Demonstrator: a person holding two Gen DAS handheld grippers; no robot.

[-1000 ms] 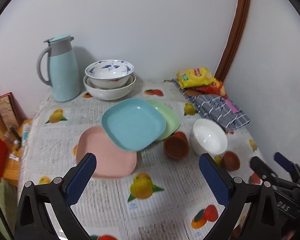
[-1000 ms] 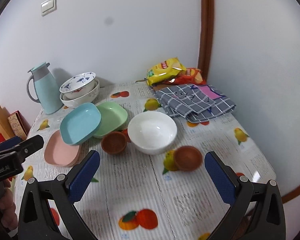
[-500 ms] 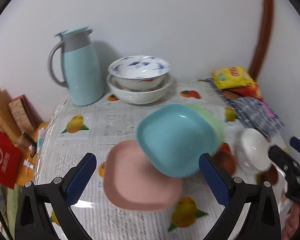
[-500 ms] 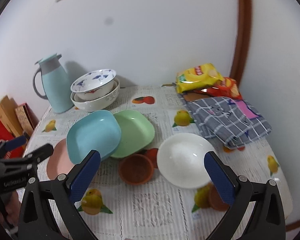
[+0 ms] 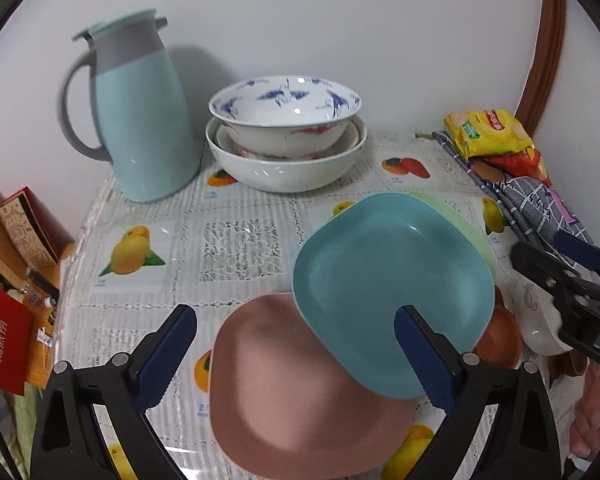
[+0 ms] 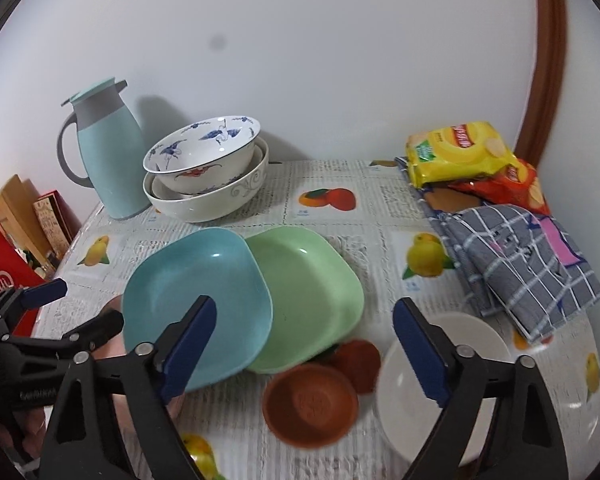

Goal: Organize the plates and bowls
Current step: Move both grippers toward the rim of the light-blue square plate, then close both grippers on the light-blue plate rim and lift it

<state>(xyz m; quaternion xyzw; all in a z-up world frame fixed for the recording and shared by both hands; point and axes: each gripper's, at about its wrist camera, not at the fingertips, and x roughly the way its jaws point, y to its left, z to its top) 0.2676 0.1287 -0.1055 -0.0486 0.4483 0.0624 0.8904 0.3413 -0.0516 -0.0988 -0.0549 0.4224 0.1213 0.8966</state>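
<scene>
A blue plate [image 5: 392, 280] leans over a pink plate [image 5: 300, 392] and a green plate [image 6: 308, 292]. My left gripper [image 5: 296, 356] is open, low over the pink plate, its right finger at the blue plate's near edge. My right gripper [image 6: 304, 356] is open above a small brown bowl [image 6: 310, 404], with a white bowl [image 6: 480, 360] under its right finger. The blue plate [image 6: 196, 300] lies by its left finger. A stack of white patterned bowls [image 5: 284, 136] stands at the back; it also shows in the right wrist view [image 6: 206, 172].
A pale blue jug [image 5: 140, 120] stands at the back left. Snack bags [image 6: 460, 156] and a checked cloth [image 6: 520, 264] lie at the back right. Boxes [image 5: 24, 232] stand off the table's left edge. The wall is close behind.
Both grippers have moved forward and lower toward the plates. The left one now sits over the pink plate, and the right one over the brown and white bowls. No dish has moved.
</scene>
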